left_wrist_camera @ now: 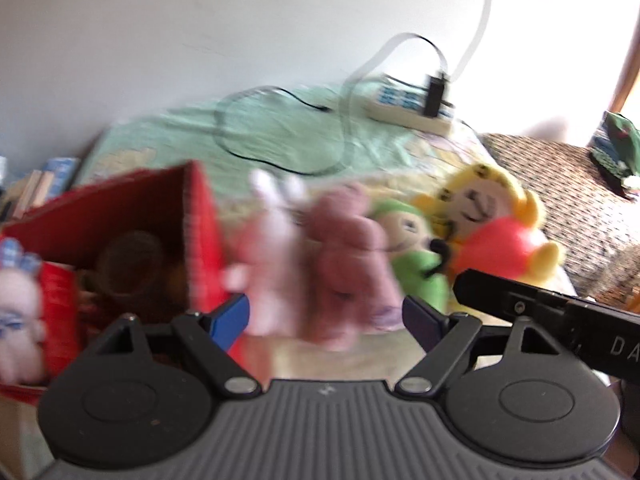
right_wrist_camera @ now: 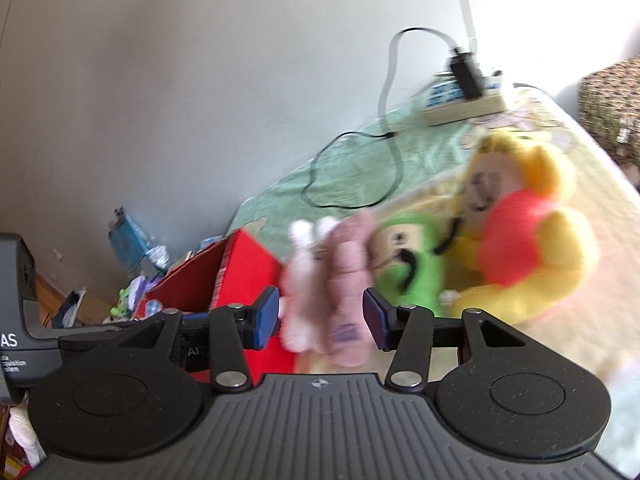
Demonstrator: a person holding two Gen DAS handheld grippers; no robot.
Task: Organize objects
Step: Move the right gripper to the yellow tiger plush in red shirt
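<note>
From my remote station I inspect the bed (left_wrist_camera: 280, 132) from left to right. At far left, in the left wrist view, a white and blue soft toy (left_wrist_camera: 18, 308) sits against the red box (left_wrist_camera: 132, 216), which stands open-topped with dark items inside that are too blurred to identify. Just right of the box lies a row of plush toys on the bed: a white rabbit (left_wrist_camera: 272, 256), then a pink plush (left_wrist_camera: 348, 264), then a green-clad doll (left_wrist_camera: 412, 248), then a large yellow plush in a red top (left_wrist_camera: 492, 224). They lie close together; blur prevents me from confirming which ones touch.

The left tool (left_wrist_camera: 324, 316) has its blue pads spread wide, nothing between them, with the rabbit and pink plush ahead of the gap. The right tool (right_wrist_camera: 320, 320) is likewise spread and empty, aimed at the same two toys. Part of its black body enters the left wrist view at lower right.

Further back, a black cable (left_wrist_camera: 280, 152) loops across the green sheet (left_wrist_camera: 260, 120). At right rear, a power strip (left_wrist_camera: 408, 104) with a black adapter (left_wrist_camera: 434, 94) rests on the bed near the wall (left_wrist_camera: 200, 20).
</note>
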